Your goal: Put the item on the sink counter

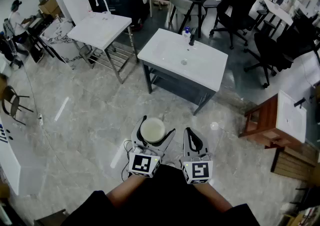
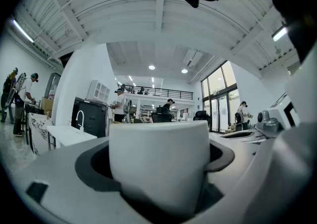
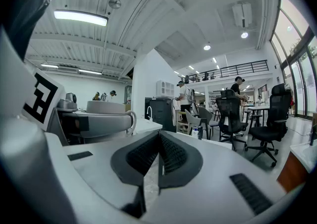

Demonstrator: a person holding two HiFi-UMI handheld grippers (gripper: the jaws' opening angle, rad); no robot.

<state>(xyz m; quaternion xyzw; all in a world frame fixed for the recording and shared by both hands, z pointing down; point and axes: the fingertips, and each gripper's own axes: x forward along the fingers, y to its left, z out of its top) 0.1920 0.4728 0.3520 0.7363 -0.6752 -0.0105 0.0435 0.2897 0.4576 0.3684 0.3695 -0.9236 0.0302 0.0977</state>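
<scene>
White cup [image 2: 158,161] sits clamped in my left gripper [image 1: 158,125]; right gripper [image 1: 191,133] beside it is closed, empty.

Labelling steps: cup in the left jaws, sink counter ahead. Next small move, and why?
Probably carry the cup forward toward the sink counter. The left gripper grips the cup above the floor, well short of the sink counter, whose near side looks bare. The right gripper is shut and empty, so it needs no move.
</scene>
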